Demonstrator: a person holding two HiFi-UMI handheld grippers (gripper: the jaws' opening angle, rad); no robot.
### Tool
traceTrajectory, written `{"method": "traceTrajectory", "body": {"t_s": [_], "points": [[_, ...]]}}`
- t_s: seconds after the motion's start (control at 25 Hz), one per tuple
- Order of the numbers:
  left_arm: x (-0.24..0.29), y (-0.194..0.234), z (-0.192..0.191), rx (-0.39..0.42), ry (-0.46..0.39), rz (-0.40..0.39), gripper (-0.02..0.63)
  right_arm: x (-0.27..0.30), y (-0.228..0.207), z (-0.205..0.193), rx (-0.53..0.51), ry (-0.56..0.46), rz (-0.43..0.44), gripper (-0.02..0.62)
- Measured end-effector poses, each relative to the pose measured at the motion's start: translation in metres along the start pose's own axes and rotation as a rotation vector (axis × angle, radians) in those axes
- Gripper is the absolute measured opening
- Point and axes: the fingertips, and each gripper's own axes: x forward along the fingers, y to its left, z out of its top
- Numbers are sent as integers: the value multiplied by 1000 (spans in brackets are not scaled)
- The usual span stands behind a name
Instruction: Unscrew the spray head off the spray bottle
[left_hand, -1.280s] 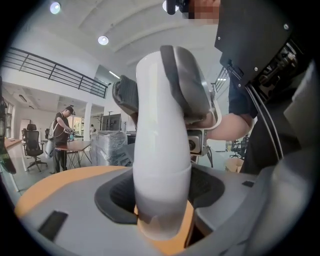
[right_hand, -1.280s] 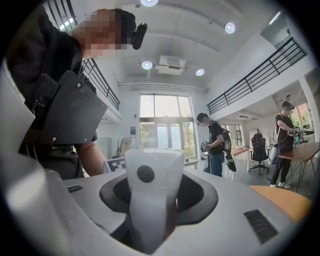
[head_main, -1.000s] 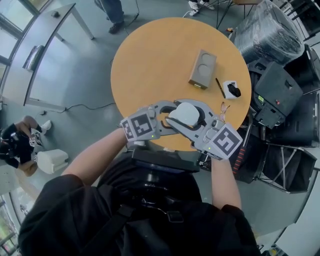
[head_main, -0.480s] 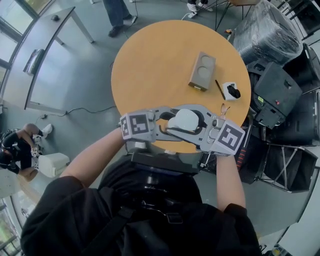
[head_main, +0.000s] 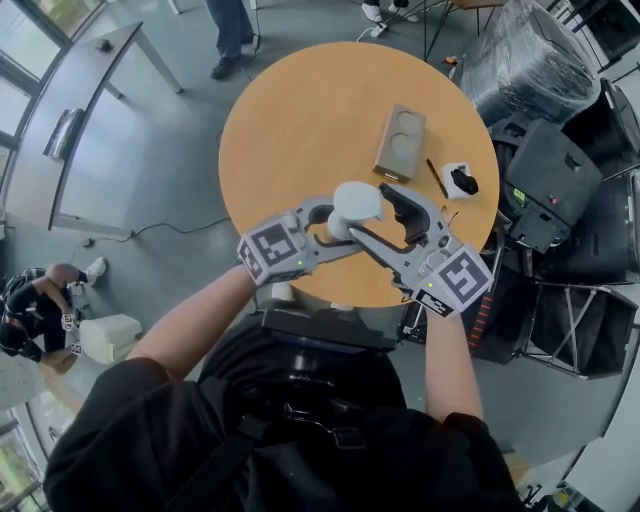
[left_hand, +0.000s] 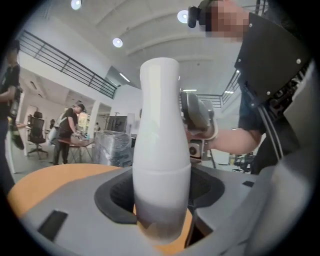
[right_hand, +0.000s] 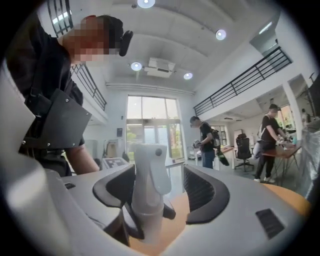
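Right hand-held gripper (right_hand: 160, 175) wider round sprayer (right_hand: 148, 167)

The bottle (head_main: 354, 203) is plain white and stands upright over the near part of the table (head_main: 300, 120). Its lower body is clamped in the left gripper (left_hand: 160, 195). Its spray head (right_hand: 148, 165), white with a round nozzle hole and a trigger, stands between the jaws of the right gripper (right_hand: 160, 187), which have just been opening and are now apart. The head seems seated on the bottle, not yet off.
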Motion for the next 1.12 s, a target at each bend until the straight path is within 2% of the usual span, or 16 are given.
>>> {"method": "traceTrajectory", "body": {"t_s": [0.12, 0.2, 0.36, 0.52, 0.64, 0.8, 0.92, 1.12], "points": [[-3, 30, 2, 17, 8, 201, 304, 0, -14, -7, 33, 9, -105, 324], [-2, 41, 4, 31, 15, 304, 304, 3, -18, -11, 54, 19, -152, 324], [6, 50, 10, 28, -6, 423, 304, 8, -24, -12, 85, 5, -223, 310], [9, 63, 9, -28, -32, 512, 304, 12, -37, -18, 108, 26, -290, 310], [10, 66, 10, -1, -23, 541, 304, 17, -35, -26, 105, 67, -302, 310], [22, 63, 7, 39, 20, 546, 304, 24, -34, -26, 101, 71, -301, 304], [25, 57, 6, 47, 31, 555, 302, 22, -34, -27, 82, 64, -320, 239], [23, 48, 15, 86, 17, 494, 302, 18, -27, -18, 55, 45, -275, 233]]}}
